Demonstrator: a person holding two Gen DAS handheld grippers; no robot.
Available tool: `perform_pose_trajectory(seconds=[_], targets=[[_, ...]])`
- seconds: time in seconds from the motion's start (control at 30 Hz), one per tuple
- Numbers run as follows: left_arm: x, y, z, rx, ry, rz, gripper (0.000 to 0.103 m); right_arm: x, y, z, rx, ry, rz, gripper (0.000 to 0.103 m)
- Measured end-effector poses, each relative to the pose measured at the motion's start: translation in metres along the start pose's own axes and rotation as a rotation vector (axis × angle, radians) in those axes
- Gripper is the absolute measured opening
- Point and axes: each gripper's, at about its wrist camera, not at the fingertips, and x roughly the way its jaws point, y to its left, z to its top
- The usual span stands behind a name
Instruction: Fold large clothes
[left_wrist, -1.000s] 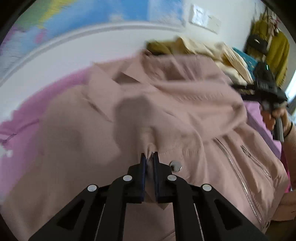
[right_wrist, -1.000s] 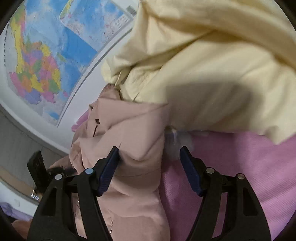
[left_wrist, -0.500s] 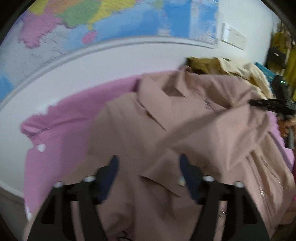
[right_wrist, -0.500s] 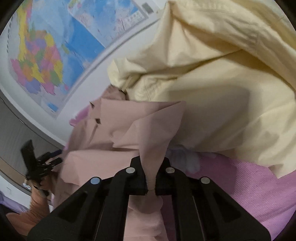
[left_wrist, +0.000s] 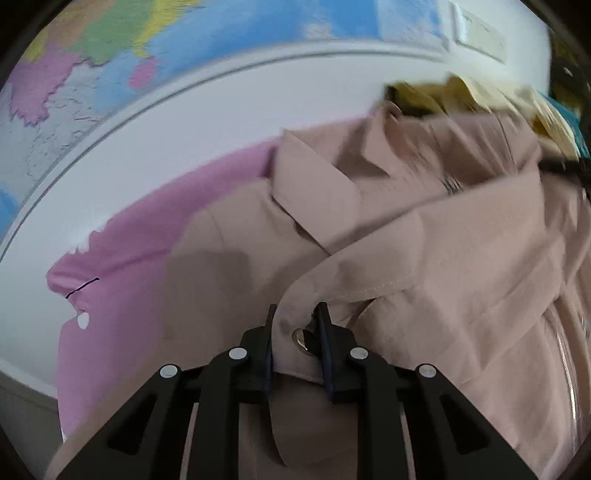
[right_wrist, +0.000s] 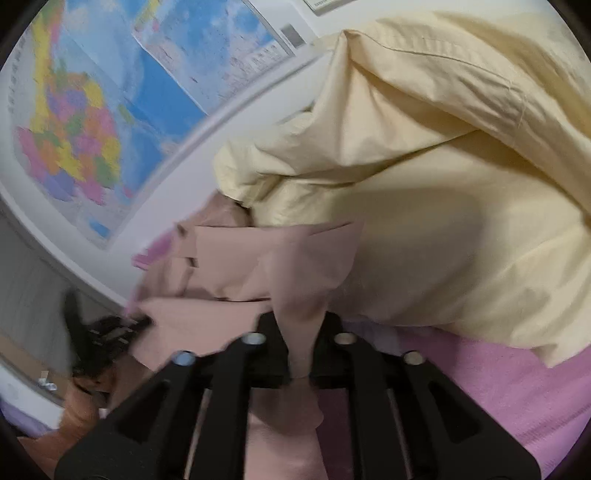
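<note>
A dusty-pink jacket (left_wrist: 424, 240) with a collar, zips and a metal snap lies spread on a pink bed cover (left_wrist: 122, 266). My left gripper (left_wrist: 295, 328) is shut on the jacket's hem flap at the snap (left_wrist: 301, 338). In the right wrist view my right gripper (right_wrist: 301, 332) is shut on a bunched fold of the same pink jacket (right_wrist: 236, 258), lifted off the cover. The left gripper (right_wrist: 107, 328) shows at the far left there. The right gripper shows only as a dark blurred shape at the right edge of the left wrist view.
A pale yellow garment (right_wrist: 424, 184) is heaped right behind the jacket, with more yellow and teal clothes (left_wrist: 480, 99) beyond. A white wall with a world map (right_wrist: 92, 122) runs along the bed. The pink cover (right_wrist: 498, 387) is bare at the right.
My left gripper went from shut to open and has shut again on the hem by the snap. My right gripper closed on a jacket fold and lifted it.
</note>
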Motion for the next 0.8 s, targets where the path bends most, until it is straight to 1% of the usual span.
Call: perform_pose_trajectory(seconds=[0.03,0.07,0.1,0.13,0.17,0.2,0.27,0.3,0.33,0.37,0.43,0.47,0.5,0.53,0.6,0.63,0.67,0.7,0.73,0.8], targets=[[0.002,0.002,0.000,0.000,0.019,-0.015,0.026,-0.001,0.003,-0.001,-0.003,-0.001,-0.022,0.023],[0.003,0.003,-0.001,0.003,0.025,-0.001,0.028,-0.006,0.006,-0.003,-0.001,-0.009,-0.042,0.032],[0.002,0.004,-0.003,0.004,0.014,0.039,0.030,-0.013,0.012,-0.006,-0.017,-0.033,-0.071,0.033],[0.000,0.005,-0.004,0.004,0.005,0.067,0.039,-0.020,0.018,-0.008,-0.041,-0.054,-0.098,0.034],[-0.005,0.009,-0.007,0.000,-0.004,0.071,0.047,-0.030,0.029,-0.012,-0.079,-0.086,-0.138,0.037],[-0.016,0.015,-0.010,-0.018,-0.030,0.060,0.050,-0.040,0.040,-0.017,-0.106,-0.124,-0.164,0.039],[-0.039,0.025,-0.015,-0.038,-0.084,0.058,0.061,-0.052,0.062,-0.024,-0.164,-0.168,-0.171,0.040],[-0.053,0.028,-0.019,-0.039,-0.110,0.069,0.064,-0.054,0.071,-0.027,-0.194,-0.178,-0.170,0.040],[-0.066,0.032,-0.024,-0.042,-0.133,0.089,0.066,-0.053,0.087,-0.031,-0.244,-0.174,-0.143,0.040],[-0.076,0.035,-0.028,-0.043,-0.151,0.108,0.066,-0.044,0.106,-0.035,-0.306,-0.134,-0.077,0.040],[-0.098,0.042,-0.037,-0.048,-0.189,0.155,0.067,-0.022,0.138,-0.044,-0.403,-0.064,0.009,0.043],[-0.108,0.048,-0.043,-0.057,-0.203,0.184,0.069,-0.004,0.158,-0.050,-0.465,-0.009,0.049,0.042],[-0.118,0.053,-0.050,-0.066,-0.210,0.206,0.071,0.010,0.172,-0.053,-0.502,0.028,0.069,0.041],[-0.128,0.061,-0.060,-0.076,-0.210,0.214,0.073,0.029,0.188,-0.060,-0.542,0.063,0.079,0.041],[-0.137,0.071,-0.069,-0.101,-0.201,0.216,0.073,0.064,0.210,-0.070,-0.622,0.158,0.106,0.043],[-0.138,0.076,-0.076,-0.123,-0.185,0.216,0.073,0.082,0.217,-0.075,-0.669,0.175,0.059,0.043],[-0.137,0.076,-0.082,-0.128,-0.170,0.204,0.073,0.095,0.216,-0.076,-0.678,0.174,0.004,0.044],[-0.134,0.074,-0.086,-0.124,-0.163,0.196,0.073,0.108,0.211,-0.076,-0.671,0.202,-0.018,0.042],[-0.133,0.070,-0.089,-0.110,-0.155,0.190,0.073,0.112,0.205,-0.074,-0.654,0.210,-0.034,0.041],[-0.130,0.064,-0.092,-0.093,-0.146,0.146,0.073,0.110,0.183,-0.065,-0.602,0.188,-0.080,0.041]])
